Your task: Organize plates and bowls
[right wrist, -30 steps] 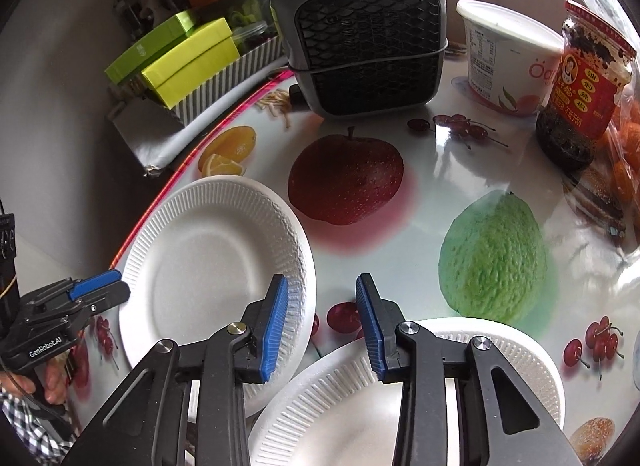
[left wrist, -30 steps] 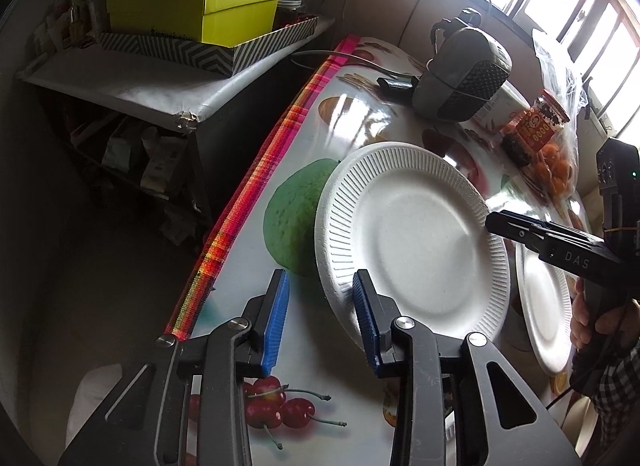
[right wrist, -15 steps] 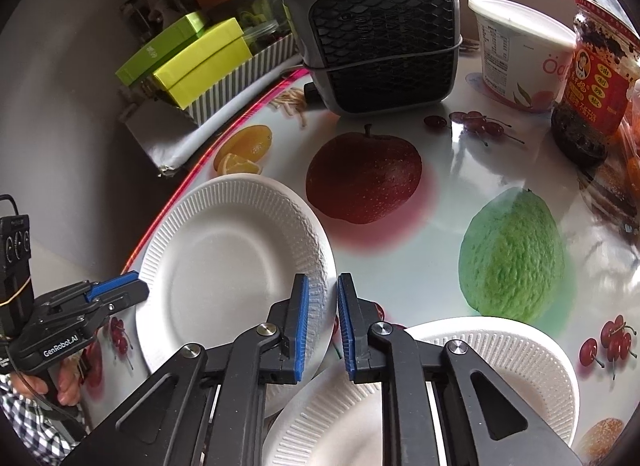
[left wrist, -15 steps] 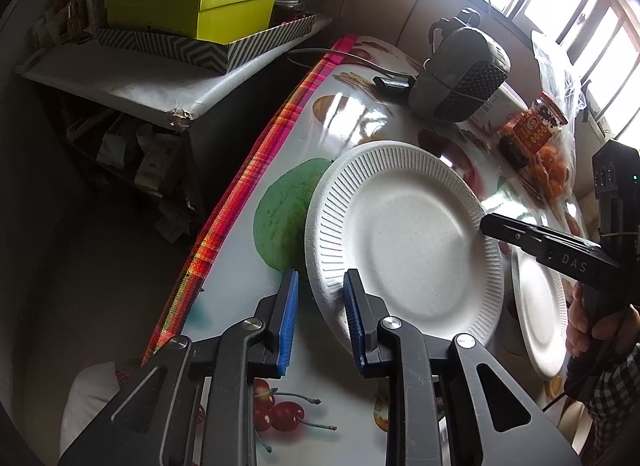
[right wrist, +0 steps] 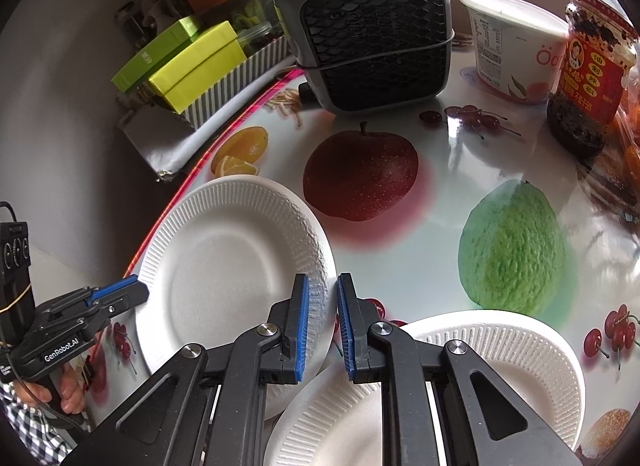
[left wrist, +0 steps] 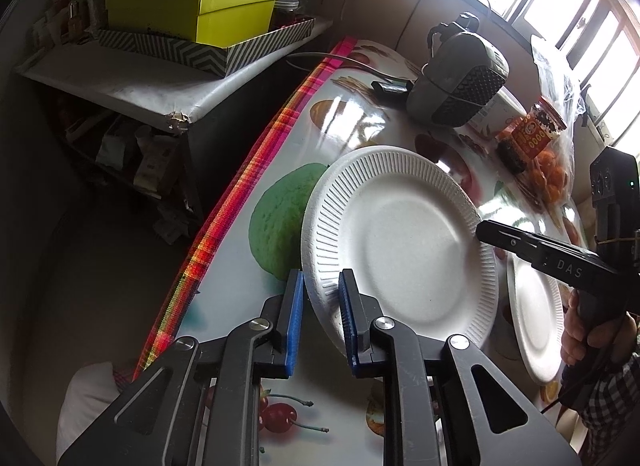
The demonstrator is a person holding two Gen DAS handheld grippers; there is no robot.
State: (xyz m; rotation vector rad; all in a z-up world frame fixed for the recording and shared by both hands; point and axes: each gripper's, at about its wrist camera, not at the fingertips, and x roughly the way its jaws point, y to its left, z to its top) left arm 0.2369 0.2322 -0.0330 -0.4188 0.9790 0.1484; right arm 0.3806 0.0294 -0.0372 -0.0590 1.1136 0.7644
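Both pairs of jaws have just been closing since the earlier frame. Those of the left gripper [left wrist: 319, 306] now pinch the near rim of a white paper plate [left wrist: 400, 242], and those of the right gripper [right wrist: 322, 316] are clamped on the same plate's opposite rim. A second paper plate [right wrist: 500, 350] lies on the fruit-print desk [right wrist: 440, 169] just beside it. Farther back stand one grey heater [right wrist: 372, 25], one white tub [right wrist: 508, 53] and one jar of dark chilli sauce [right wrist: 588, 77].
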